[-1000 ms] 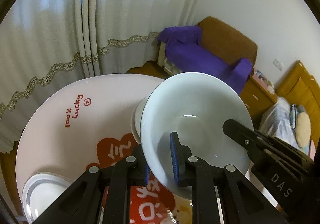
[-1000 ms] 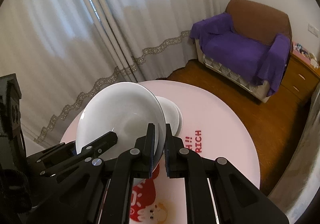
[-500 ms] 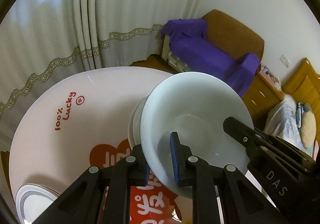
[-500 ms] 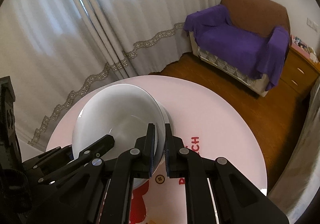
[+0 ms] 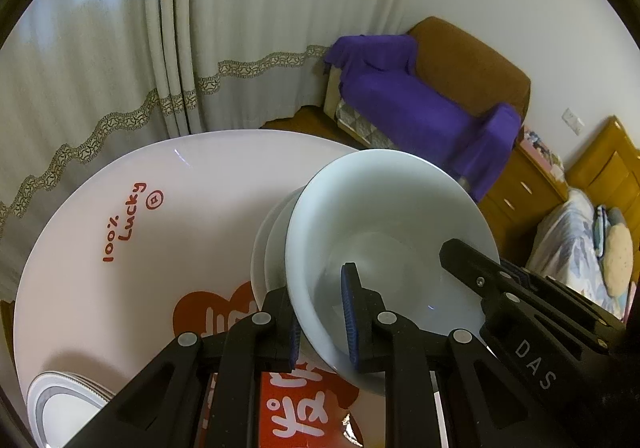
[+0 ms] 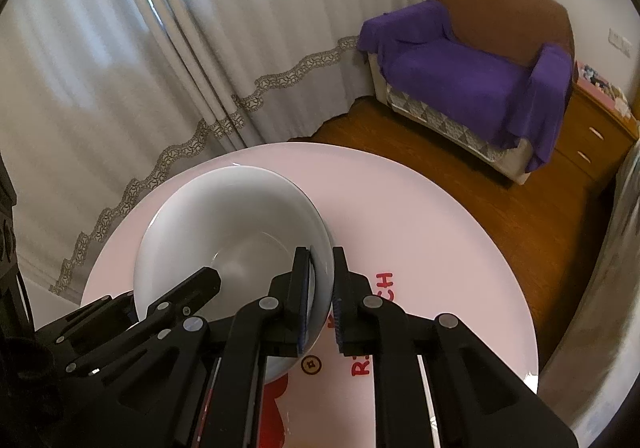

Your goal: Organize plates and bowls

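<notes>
- My left hand-held gripper (image 5: pixel 322 312) is clamped on the near-left rim of the white bowl (image 5: pixel 384 232), one blue pad inside the wall, the other outside.
- My right hand-held gripper (image 6: pixel 320 292) straddles the opposite rim of that bowl (image 6: pixel 232 228); its jaws have just been opening, and I see a thin gap between the outer pad and the bowl wall.
- The bowl sits tilted, nested on other white bowls (image 5: pixel 268 248) whose rims show beneath it at the left.
- That stack stands on the round pink worktop (image 5: pixel 160 207), near its middle.
- A stack of grey-rimmed plates (image 5: pixel 60 404) lies at the worktop's near-left edge, well apart from the bowls.
</notes>
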Tool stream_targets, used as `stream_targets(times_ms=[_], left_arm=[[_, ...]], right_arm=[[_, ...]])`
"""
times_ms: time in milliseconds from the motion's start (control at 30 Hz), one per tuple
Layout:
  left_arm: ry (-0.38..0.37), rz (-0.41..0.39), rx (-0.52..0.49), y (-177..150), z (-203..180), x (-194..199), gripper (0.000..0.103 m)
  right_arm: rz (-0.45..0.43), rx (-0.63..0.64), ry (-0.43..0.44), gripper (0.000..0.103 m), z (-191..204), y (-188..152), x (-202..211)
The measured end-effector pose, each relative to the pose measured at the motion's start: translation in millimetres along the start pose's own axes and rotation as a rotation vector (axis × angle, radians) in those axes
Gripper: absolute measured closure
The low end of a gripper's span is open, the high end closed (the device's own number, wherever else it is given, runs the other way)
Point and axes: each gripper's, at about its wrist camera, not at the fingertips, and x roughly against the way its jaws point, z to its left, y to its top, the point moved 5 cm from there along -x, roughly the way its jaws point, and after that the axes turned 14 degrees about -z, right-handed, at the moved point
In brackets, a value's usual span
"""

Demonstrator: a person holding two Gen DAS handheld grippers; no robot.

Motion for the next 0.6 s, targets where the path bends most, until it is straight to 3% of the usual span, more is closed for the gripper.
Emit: stream_targets(times_ms=[367,433,500,600], left_arm=[[-0.008,-0.01,-0.022,-5.9,4.1,-1.1,0.088],[0.002,-0.014,-0.024,-5.3,4.5,-0.8,0.088],[0.0,-0.015,-0.022,-5.4,4.1,0.0,0.089],[-0.006,-0.014,-0.029,-5.8,3.2,0.4,0.089]], right_arm=[[0.011,-0.029,-0.026,0.089,-5.4,-1.2,-2.1],[0.009,-0.034,-0.038,0.086,-6.0,-1.6,-1.3],[0.0,-0.046,-0.036,0.077,-7.2,-0.6,0.6],[-0.005,-0.045,-0.052,0.074,-10.3,-0.3,0.9]])
